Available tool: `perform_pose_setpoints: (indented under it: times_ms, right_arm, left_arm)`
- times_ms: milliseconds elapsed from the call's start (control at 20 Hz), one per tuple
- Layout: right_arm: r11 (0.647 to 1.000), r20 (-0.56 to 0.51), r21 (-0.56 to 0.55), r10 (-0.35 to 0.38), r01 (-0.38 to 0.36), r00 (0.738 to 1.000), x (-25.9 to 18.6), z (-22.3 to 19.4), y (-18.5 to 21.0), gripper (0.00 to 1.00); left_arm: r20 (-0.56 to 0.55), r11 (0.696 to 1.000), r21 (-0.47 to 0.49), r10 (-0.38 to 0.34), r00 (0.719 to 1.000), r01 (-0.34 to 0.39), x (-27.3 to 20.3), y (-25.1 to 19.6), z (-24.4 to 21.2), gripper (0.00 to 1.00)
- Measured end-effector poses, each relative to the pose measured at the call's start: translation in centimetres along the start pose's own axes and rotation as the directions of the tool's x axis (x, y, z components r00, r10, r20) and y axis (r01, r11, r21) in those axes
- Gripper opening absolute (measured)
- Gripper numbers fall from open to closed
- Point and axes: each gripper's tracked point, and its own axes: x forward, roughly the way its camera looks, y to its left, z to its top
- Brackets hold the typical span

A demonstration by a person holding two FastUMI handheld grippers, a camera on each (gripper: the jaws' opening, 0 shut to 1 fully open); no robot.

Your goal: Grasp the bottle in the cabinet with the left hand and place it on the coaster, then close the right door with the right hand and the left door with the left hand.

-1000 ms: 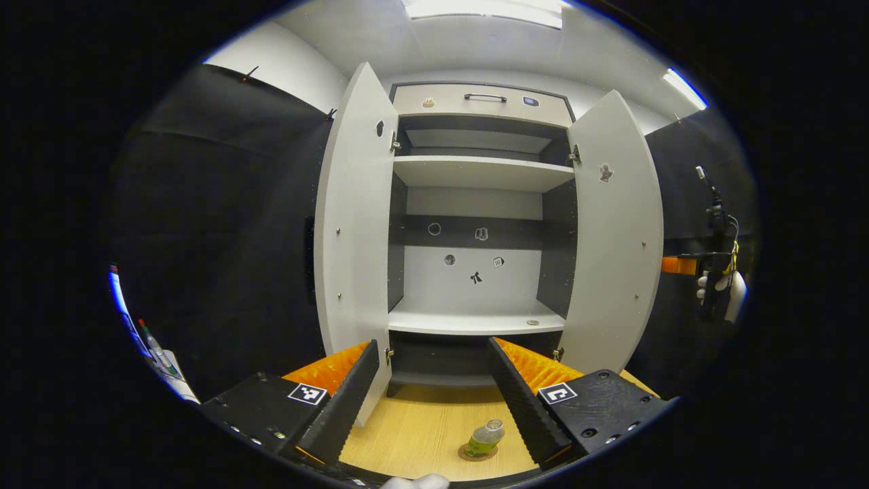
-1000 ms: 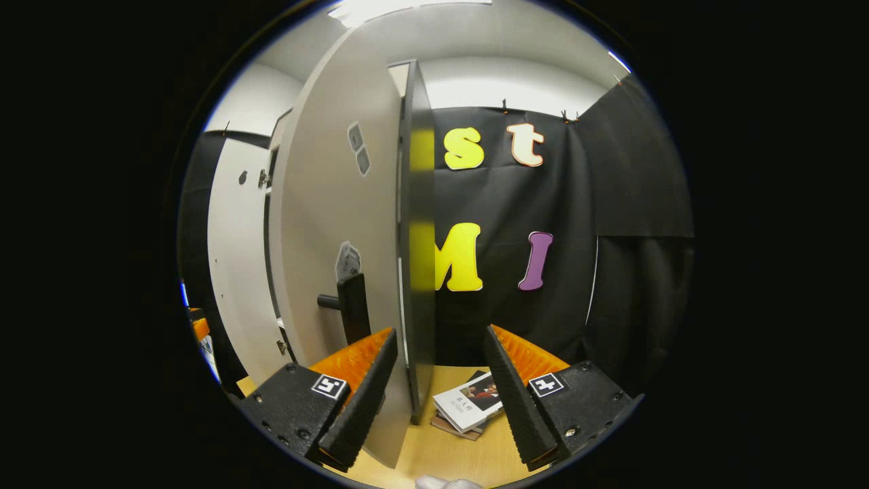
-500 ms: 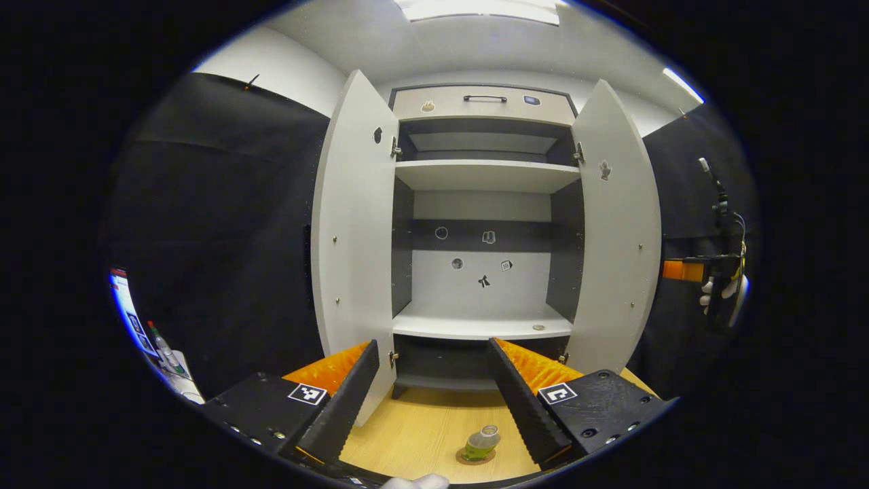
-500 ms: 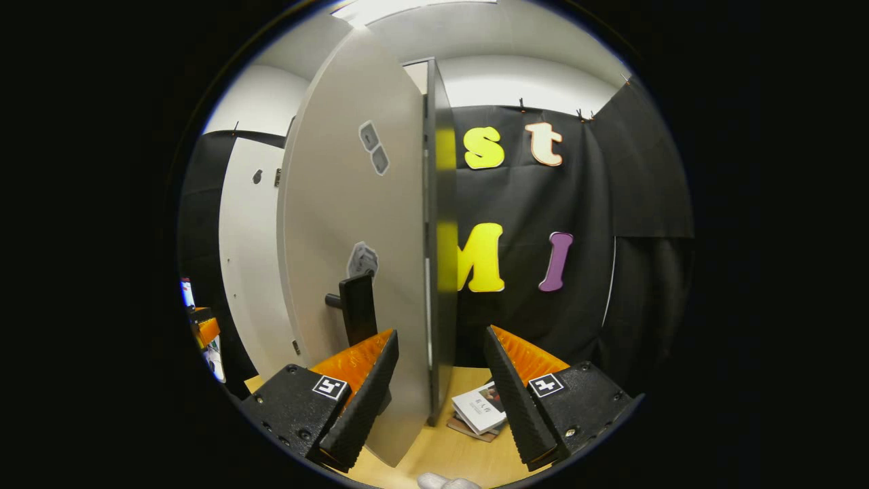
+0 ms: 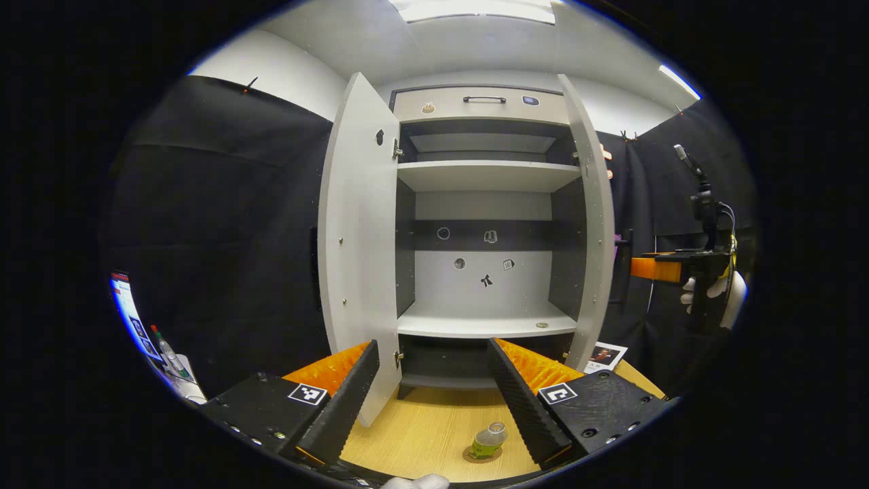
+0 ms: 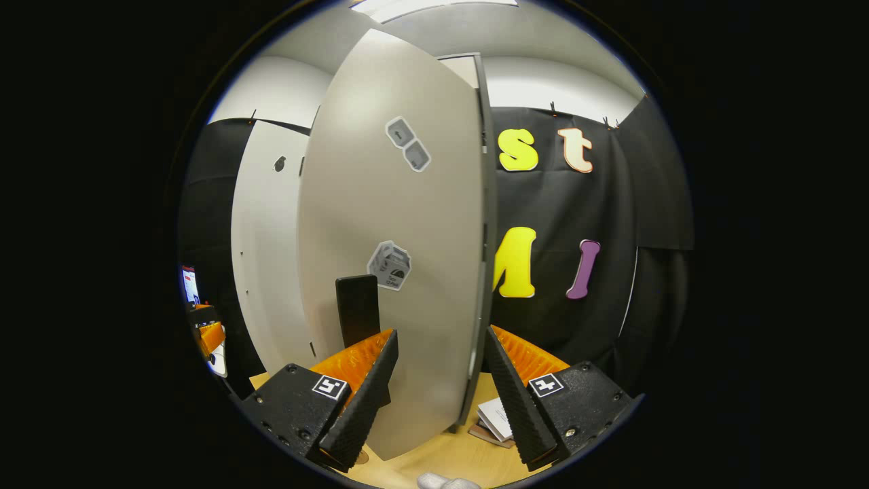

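Observation:
In the left gripper view a small bottle [image 5: 488,439] with a green label stands on a round brown coaster [image 5: 481,456] on the wooden table, between my left gripper's [image 5: 431,397] open fingers and below them. Behind it the grey cabinet [image 5: 485,204] has its left door [image 5: 356,231] wide open and its right door [image 5: 589,224] swung partway in. The right gripper [image 5: 652,269], held by a gloved hand, shows at the right behind that door. In the right gripper view my right gripper [image 6: 440,387] is open and straddles the right door's [image 6: 400,238] edge, with the black handle [image 6: 357,309] just left.
The wooden table [image 5: 428,435] runs under the cabinet. A booklet [image 6: 495,418] lies on it to the right of the right door. A marker pen [image 5: 163,339] and papers sit at the far left. The cabinet shelves [image 5: 485,175] are bare.
The right door has swung inward toward the cabinet, pushed by the right gripper. The left gripper has barely moved and the bottle stays on the coaster.

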Motion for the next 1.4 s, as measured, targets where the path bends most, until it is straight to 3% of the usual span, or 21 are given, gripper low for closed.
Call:
perform_pose_setpoints:
  times_ms: [300,750,1150,1400]
  right_arm:
    - [0.999,0.041,-0.049,0.002,0.0,0.999,2.3,0.5,3.7,0.8]
    - [0.998,0.048,-0.042,-0.04,0.042,0.998,-1.2,0.9,4.8,0.83]
    - [0.997,-0.031,-0.007,-0.078,0.078,0.996,-6.0,-3.0,6.0,0.83]
    - [0.993,-0.067,-0.001,-0.118,0.118,0.991,-9.2,-6.5,6.9,0.83]
  left_arm:
    - [0.004,1.0,0.014,-0.002,1.0,0.002,-0.5,2.5,0.2,0.97]
    - [-0.008,0.999,0.01,-0.049,0.999,0.049,0.1,4.7,-0.5,0.97]
    - [0.003,0.991,0.025,-0.132,0.991,0.132,1.2,5.6,-0.5,0.97]
    - [0.0,0.996,0.041,-0.084,0.996,0.084,1.6,10.1,-0.6,0.96]
